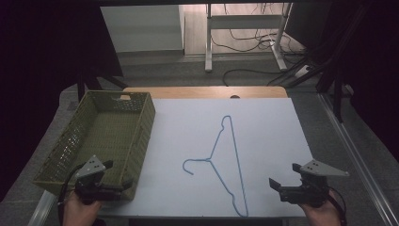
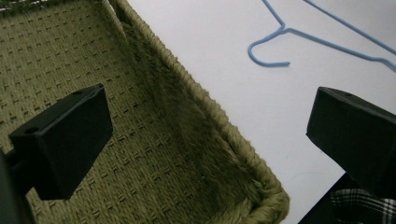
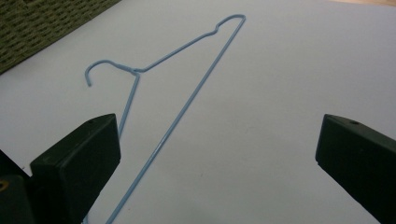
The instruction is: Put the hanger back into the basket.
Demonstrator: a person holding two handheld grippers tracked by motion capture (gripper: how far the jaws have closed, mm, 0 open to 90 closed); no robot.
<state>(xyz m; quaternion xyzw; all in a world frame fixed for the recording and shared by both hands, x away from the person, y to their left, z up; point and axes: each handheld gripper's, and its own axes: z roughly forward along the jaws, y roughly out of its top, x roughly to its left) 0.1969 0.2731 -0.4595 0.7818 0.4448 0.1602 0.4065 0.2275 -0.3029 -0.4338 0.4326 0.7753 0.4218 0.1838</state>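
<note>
No lettering, label, brand, number or sign can be read on the hanger (image 1: 226,162), the basket (image 1: 141,136), the worktop (image 1: 273,136) or either tool.

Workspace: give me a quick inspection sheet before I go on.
Surface: white sheet on a wooden table.
Job's things: blue wire hanger flat on the sheet; woven basket at the left, nothing seen in it.
Clutter: nothing seen.
Grippers: left gripper open over the basket's near corner; right gripper open, near the hanger's near end, holding nothing.
Cables: a black cable trails from the left gripper; loose floor cables beyond the table.
Surroundings: white desk frame behind, dark sides.
</note>
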